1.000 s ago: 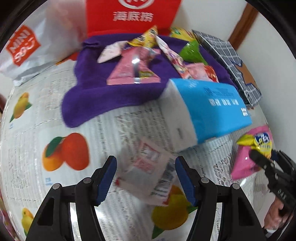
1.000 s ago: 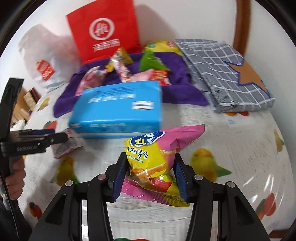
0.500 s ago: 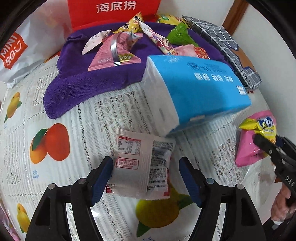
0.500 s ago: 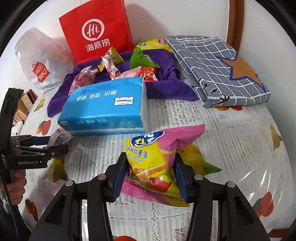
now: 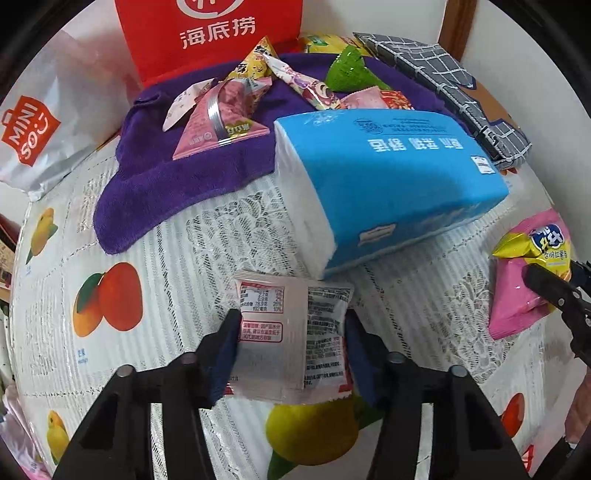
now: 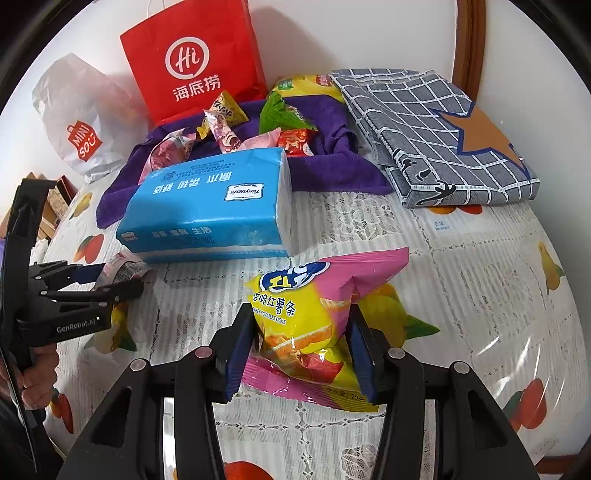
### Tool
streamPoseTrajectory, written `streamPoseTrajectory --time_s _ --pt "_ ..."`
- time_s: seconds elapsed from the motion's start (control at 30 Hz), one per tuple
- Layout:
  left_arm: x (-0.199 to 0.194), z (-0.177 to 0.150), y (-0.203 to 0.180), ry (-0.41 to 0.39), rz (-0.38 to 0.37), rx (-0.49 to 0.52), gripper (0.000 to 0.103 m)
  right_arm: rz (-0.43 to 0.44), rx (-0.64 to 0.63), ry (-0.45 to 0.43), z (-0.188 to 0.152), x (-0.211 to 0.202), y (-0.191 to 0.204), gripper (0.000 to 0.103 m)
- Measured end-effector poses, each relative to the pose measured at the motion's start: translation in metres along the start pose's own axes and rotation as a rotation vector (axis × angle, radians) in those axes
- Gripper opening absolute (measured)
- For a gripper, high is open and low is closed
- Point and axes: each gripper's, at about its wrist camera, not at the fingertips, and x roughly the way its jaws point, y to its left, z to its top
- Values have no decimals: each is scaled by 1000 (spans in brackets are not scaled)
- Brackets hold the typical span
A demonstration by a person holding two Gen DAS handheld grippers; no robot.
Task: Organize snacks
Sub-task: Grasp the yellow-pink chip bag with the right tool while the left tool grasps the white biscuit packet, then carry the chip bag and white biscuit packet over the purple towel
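Observation:
A white snack packet [image 5: 295, 343] lies on the fruit-print tablecloth [image 5: 110, 302], just in front of a blue tissue pack [image 5: 399, 177]. My left gripper [image 5: 291, 325] is closing around it, and both blue pads touch the packet's side edges. The right wrist view shows this gripper [image 6: 110, 280] at the left with the packet's crumpled end [image 6: 125, 267] between its tips. My right gripper [image 6: 301, 321] is shut on a yellow and pink sweet potato sticks bag [image 6: 306, 295], held low over the table. Several small snacks [image 5: 229, 122] lie on a purple towel [image 5: 177, 184] behind the tissue pack.
A red paper bag [image 5: 210, 33] stands against the back wall, with a white Miniso bag [image 5: 44, 129] to its left. A folded grey checked cloth [image 6: 424, 129] lies at the back right. A person's hand [image 6: 37, 384] grips the left tool's handle.
My left gripper has come down over the white packet, spread wider, then closed until its pads meet the packet's edges. The right gripper and its bag have stayed still.

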Motion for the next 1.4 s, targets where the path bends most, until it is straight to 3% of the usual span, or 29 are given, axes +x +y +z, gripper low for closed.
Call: streamPoseTrajectory --time_s 0.5,1.1,1.4 --pt "-57 -24 13 -65 -98 -104 49 16 -31 -59 8 -28 16 49" --pt "-135 -19 -2 -216 -162 -134 49 -1 -76 -200 26 -107 34 49" --pt "-155 -19 -4 -249 -178 -149 49 3 -96 -232 26 -126 38 49"
